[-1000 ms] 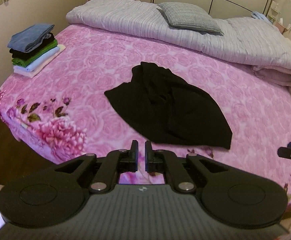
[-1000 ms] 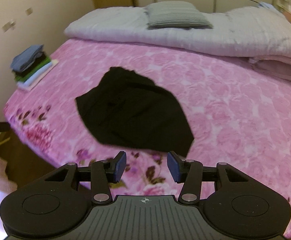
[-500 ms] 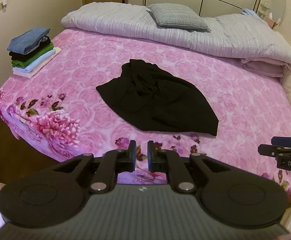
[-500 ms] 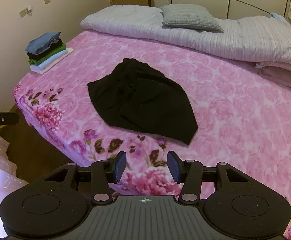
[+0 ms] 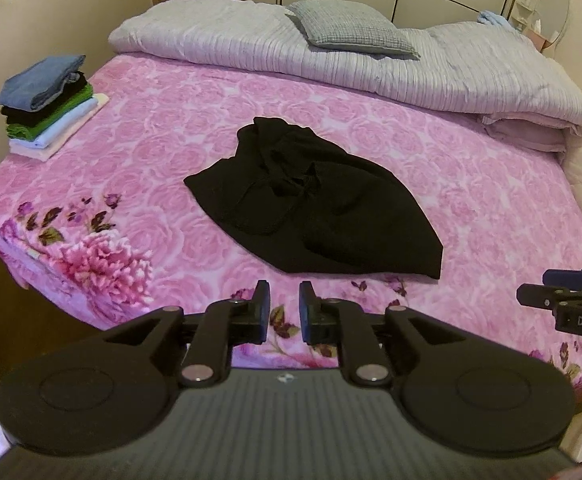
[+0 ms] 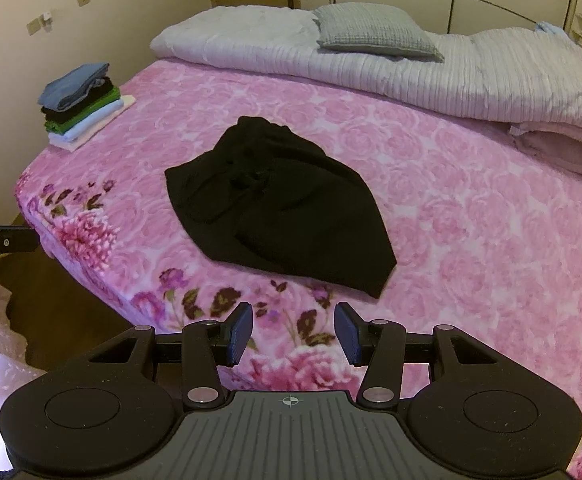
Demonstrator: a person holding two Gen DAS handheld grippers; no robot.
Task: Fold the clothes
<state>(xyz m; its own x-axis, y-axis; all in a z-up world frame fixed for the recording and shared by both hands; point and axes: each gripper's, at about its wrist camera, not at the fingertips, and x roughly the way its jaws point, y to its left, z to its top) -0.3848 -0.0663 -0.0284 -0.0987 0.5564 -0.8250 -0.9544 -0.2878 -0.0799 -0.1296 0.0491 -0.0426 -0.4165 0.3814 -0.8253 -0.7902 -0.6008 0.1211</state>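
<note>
Black garment (image 5: 311,200) crumpled mid-bed at 12 o'clock, folded stack (image 5: 47,100) at 10. Left gripper (image 5: 284,306) narrowly parted, right gripper (image 6: 293,334) wide, both empty. Best to pinch hem corners, spread flat before folding.

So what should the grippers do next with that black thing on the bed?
Probably reach forward and pinch the near edge of the black garment to spread it flat. It lies crumpled on the pink blanket, not folded like the stack of clothes. Both the left gripper and right gripper are open, empty and short of it.
</note>
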